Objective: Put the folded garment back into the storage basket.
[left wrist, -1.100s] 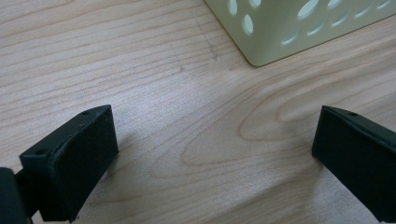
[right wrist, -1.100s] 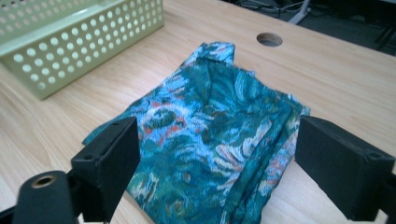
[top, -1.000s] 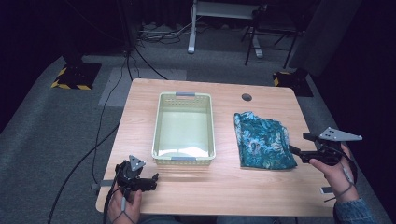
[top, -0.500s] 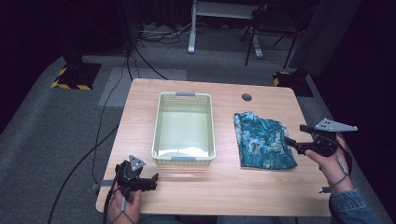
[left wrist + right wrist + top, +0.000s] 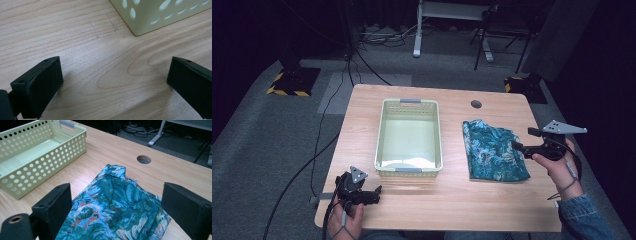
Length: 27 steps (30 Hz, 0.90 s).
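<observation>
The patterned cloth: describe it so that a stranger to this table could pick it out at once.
On the wooden table, look right of the pale yellow perforated basket. There lies the folded cloth, flat on the wood, with the open right tool at its right edge. It is the one soft thing here, teal with a flowery print.

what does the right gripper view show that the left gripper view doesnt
The right gripper view has the folded teal patterned cloth lying between the open jaws of the right claw, the round cable hole in the table and the inside of the basket. The left gripper view has the left claw, jaws wide apart over bare wood, and one bottom corner of the basket from outside. Both share the pale perforated basket and the wooden table.
</observation>
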Each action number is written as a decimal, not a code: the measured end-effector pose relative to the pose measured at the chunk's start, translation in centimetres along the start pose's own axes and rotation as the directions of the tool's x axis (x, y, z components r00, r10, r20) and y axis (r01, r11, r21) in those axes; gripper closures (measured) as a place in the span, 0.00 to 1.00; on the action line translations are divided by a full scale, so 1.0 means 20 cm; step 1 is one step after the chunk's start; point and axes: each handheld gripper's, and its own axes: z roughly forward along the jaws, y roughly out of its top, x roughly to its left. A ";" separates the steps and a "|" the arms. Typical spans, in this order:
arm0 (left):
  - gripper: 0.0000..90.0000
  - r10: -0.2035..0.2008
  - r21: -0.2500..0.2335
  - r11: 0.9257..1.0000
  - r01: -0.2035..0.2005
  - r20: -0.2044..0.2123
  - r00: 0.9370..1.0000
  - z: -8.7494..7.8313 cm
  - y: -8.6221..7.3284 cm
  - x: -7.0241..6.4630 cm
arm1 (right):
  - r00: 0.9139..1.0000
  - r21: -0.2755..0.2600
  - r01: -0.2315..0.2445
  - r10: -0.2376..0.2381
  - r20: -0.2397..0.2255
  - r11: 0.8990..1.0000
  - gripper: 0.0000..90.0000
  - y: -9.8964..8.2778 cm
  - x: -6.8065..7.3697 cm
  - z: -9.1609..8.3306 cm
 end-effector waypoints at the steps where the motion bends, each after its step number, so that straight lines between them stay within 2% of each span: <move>1: 0.00 0.000 0.000 1.000 0.000 0.000 1.000 0.00 0.00 0.00 | 1.000 0.002 -0.004 0.004 0.001 1.000 0.11 0.00 0.00 0.01; 7: 0.00 0.001 0.000 1.000 -0.001 0.000 1.000 0.00 0.00 0.00 | 1.000 -0.005 -0.020 0.020 0.005 1.000 0.10 0.02 -0.01 0.04; 18: 0.00 0.000 0.000 1.000 0.000 0.000 1.000 0.00 0.00 0.00 | 0.999 -0.021 -0.014 0.015 0.031 1.000 0.08 0.02 -0.02 0.11; 27: 0.00 -0.001 -0.001 1.000 0.001 0.000 1.000 0.00 0.00 0.00 | 0.999 -0.028 -0.016 0.017 0.032 0.999 0.07 0.01 -0.03 0.15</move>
